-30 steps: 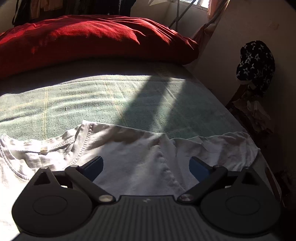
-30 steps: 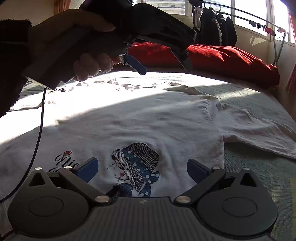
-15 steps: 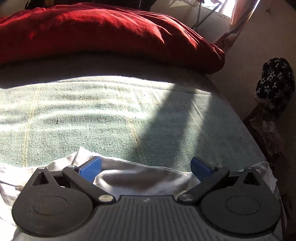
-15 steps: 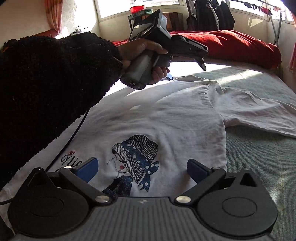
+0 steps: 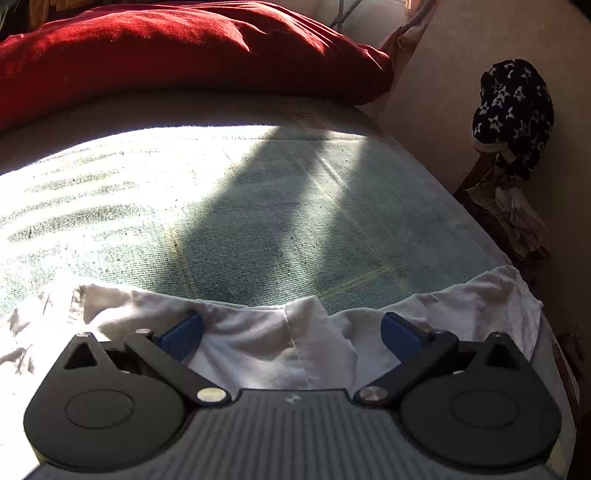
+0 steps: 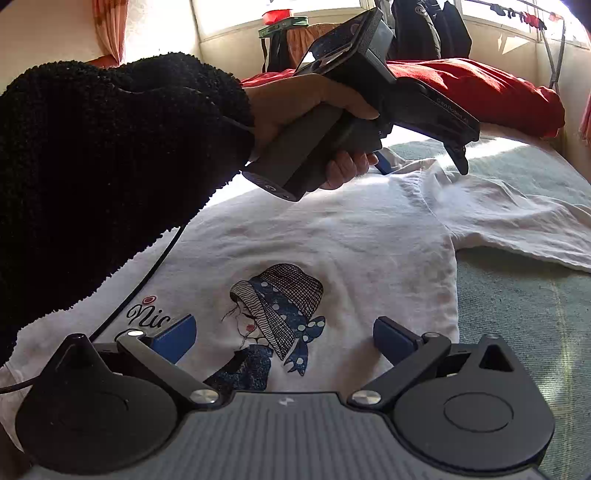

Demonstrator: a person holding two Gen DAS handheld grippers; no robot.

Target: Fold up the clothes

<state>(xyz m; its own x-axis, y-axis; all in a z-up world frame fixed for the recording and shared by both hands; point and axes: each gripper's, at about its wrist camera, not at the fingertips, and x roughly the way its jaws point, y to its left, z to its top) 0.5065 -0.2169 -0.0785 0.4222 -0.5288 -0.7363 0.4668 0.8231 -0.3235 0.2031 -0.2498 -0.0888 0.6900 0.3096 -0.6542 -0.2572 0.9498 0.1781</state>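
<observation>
A white T-shirt [image 6: 362,236] with a printed girl in a hat lies flat, print up, on a pale green bed cover [image 6: 517,295]. In the left wrist view its shoulder and sleeve edge [image 5: 295,339] lie bunched between the blue pads. My left gripper [image 5: 291,328] is open and low over that shoulder. The right wrist view shows the same left gripper [image 6: 421,162] held by a hand in a black fuzzy sleeve [image 6: 110,177], fingers down at the shirt's shoulder. My right gripper [image 6: 284,336] hangs open over the shirt's lower front, above the print.
A big red pillow [image 5: 177,55] lies across the head of the bed. Past the bed's right edge stands a dark star-patterned bundle [image 5: 513,110] on cluttered furniture. A cable [image 6: 140,288] trails over the shirt. Clothes hang on a rack [image 6: 428,33] by the window.
My left gripper has dropped lower and come nearer over the shirt's shoulder seam, still open. The right gripper has barely moved over the print.
</observation>
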